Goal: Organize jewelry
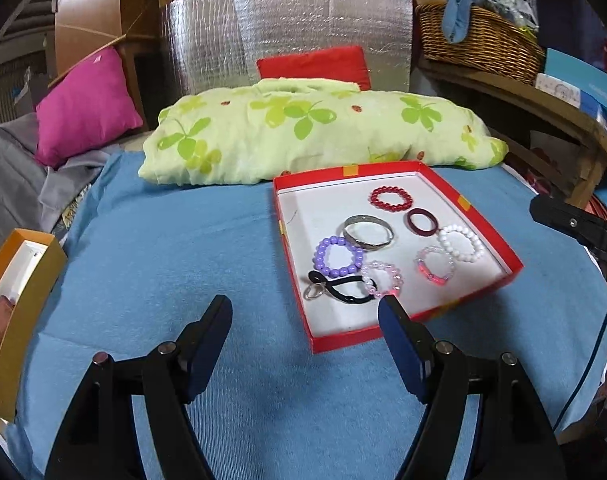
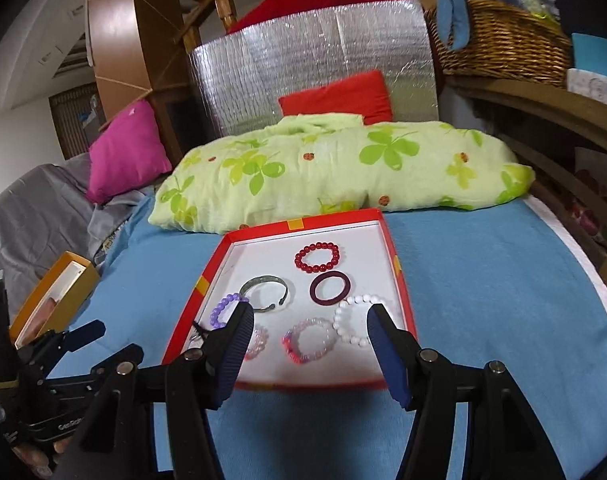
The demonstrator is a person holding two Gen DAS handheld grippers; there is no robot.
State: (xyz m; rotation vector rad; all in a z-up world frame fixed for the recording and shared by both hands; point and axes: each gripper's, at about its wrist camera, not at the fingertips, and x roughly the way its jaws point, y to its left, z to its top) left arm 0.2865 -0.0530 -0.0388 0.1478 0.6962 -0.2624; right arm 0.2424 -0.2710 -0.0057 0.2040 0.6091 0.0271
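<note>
Both my claws, left (image 1: 303, 312) and right (image 2: 307, 320), gape wide, empty. 7 bracelets and a hair tie (image 1: 339, 292) crowd the tray's (image 1: 479, 216) near-left corner; a grab risks snagging 2.

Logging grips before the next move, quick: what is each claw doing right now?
Left claw: open, holding nothing.
Right claw: open, holding nothing, above the red tray.
</note>
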